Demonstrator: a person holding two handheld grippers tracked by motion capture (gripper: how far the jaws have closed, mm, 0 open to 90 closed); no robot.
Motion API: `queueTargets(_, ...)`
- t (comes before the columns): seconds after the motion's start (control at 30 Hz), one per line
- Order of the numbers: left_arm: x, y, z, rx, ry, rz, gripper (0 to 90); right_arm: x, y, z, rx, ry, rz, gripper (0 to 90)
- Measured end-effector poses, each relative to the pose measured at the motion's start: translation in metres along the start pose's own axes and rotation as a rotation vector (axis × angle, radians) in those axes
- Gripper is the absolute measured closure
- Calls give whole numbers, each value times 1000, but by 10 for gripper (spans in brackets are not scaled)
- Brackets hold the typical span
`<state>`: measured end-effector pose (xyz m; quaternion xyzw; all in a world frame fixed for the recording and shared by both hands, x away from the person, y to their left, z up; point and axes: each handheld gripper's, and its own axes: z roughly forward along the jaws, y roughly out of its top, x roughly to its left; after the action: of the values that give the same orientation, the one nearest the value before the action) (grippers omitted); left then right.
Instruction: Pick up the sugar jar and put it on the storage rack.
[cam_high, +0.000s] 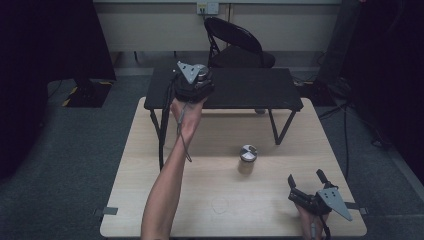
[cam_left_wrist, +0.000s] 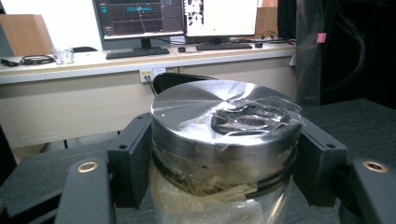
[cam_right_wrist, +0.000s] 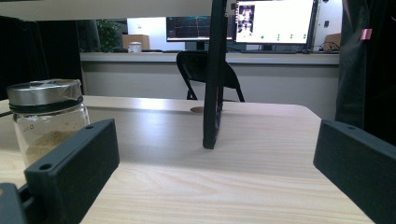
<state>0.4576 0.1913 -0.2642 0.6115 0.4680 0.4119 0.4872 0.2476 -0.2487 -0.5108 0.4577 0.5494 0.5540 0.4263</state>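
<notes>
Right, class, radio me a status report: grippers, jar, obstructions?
Left gripper shut on jar over black shelf. Right gripper open, low on table. Second jar standing free. Nothing blocking.

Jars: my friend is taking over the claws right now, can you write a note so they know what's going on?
Left claw: shut on a jar with a silver lid, held at the black raised shelf. Whether the jar rests on the shelf is unclear.
Right claw: open, holding nothing, low at the near right corner of the wooden table.
A second jar, with tan powder inside, stands on the wooden table, under the shelf's front edge.
Done: one jar brought up to the shelf.
Probably left: let go of it, then fetch the second jar.
</notes>
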Motion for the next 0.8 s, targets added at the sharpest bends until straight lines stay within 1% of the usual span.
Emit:
queueTargets(0.03,0,0,0,0,0,0,318,0,0,0,0,0,0,0)
queueTargets(0.07,3,-1,2,-4,-3,-27,318,0,0,0,0,0,0,0)
queueTargets(0.13,5,-2,4,-5,-9,-39,318,0,0,0,0,0,0,0)
queueTargets(0.4,6,-5,4,-14,-9,-30,316,0,0,0,0,-1,0,0)
queueTargets(0.43,7,-5,5,-15,-13,-18,314,0,0,0,-1,-1,0,0)
queueTargets(0.47,6,-7,5,-27,-4,-3,308,0,0,0,-1,0,0,0)
queueTargets(0.5,0,-13,5,-64,35,18,245,0,0,0,-1,0,0,0)
queueTargets(0.53,1,-15,4,-79,32,22,149,0,0,0,-1,0,0,0)
queueTargets(0.57,1,-16,2,-99,39,16,108,0,0,0,-1,0,0,0)
queueTargets(0.6,2,-17,-1,-127,40,-4,37,0,0,0,-2,-1,1,0)
queueTargets(0.63,7,-18,-5,-144,16,-27,3,0,-1,0,-3,-2,0,0)
queueTargets(0.67,10,-16,-8,-145,-4,-36,0,0,0,0,-2,-1,1,0)
queueTargets(0.73,9,-14,-14,-144,6,-24,0,0,0,0,0,-1,1,0)
queueTargets(0.77,10,-14,-18,-140,-1,-31,0,0,0,0,-1,-1,0,0)
queueTargets(0.8,14,-15,-20,-143,-18,-39,0,0,-1,0,-4,-1,0,0)
